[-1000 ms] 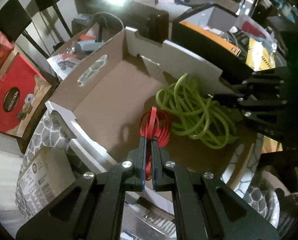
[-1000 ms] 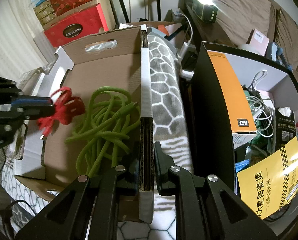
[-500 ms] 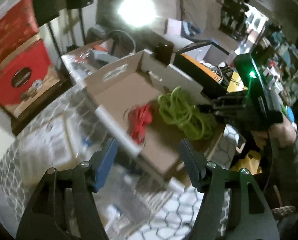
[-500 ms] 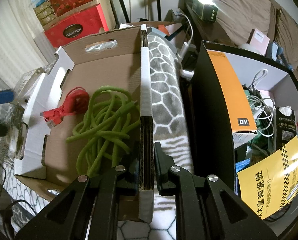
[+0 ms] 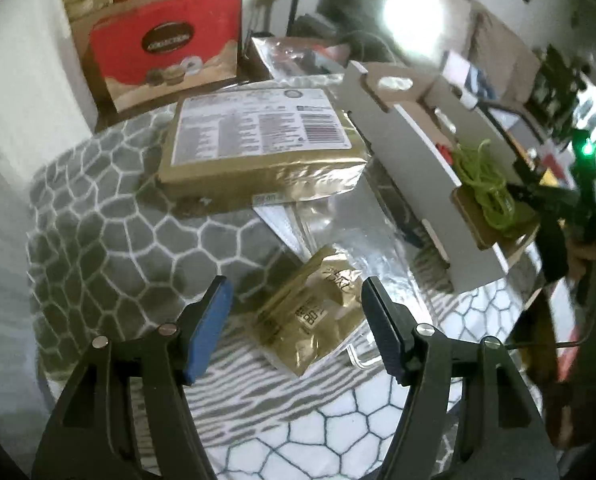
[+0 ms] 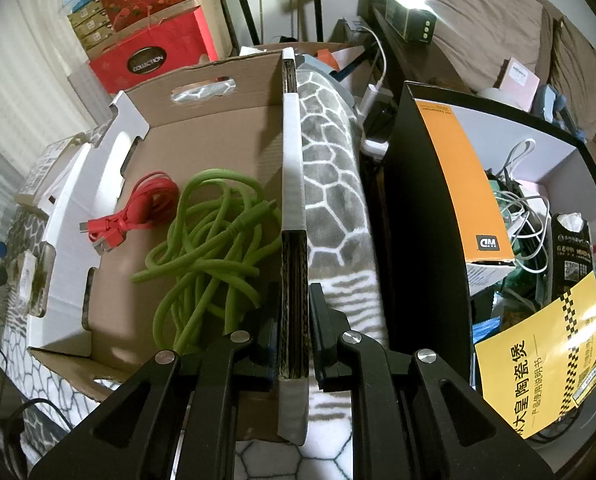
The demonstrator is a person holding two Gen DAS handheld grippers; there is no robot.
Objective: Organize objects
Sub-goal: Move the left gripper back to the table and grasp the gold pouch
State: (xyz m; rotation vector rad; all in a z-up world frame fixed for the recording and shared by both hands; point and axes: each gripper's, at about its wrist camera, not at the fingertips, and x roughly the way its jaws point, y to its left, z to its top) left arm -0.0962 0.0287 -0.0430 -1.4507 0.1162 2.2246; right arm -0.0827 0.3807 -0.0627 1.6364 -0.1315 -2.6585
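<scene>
Left tongs [image 5: 294, 312] stand apart with nothing pressed between the pads, hanging over a small gold foil pouch [image 5: 311, 314] that lies between the two fingers. Right tongs [image 6: 294, 320] are clamped together on the side wall of the cardboard box [image 6: 294, 184], pinning it in place. Inside the box, the red cable [image 6: 138, 210] lies at about ten o'clock from the right tongs and the green cord [image 6: 214, 236] at eleven, touching each other.

To take the pouch cleanly, I would judge it best to come down so the pads straddle its narrower span and close on the stiff sealed edge, since crinkled foil is likely to slip. Keeping the box pinned should stop it sliding when the pouch is dropped in.

A larger gold package [image 5: 258, 148] sits at twelve o'clock from the left tongs. Everything rests on a grey blanket with a white honeycomb pattern [image 5: 110, 232]. Beyond, at eleven o'clock, red gift boxes [image 5: 166, 44] are stacked against the wall, and a lamp glares at one o'clock.
</scene>
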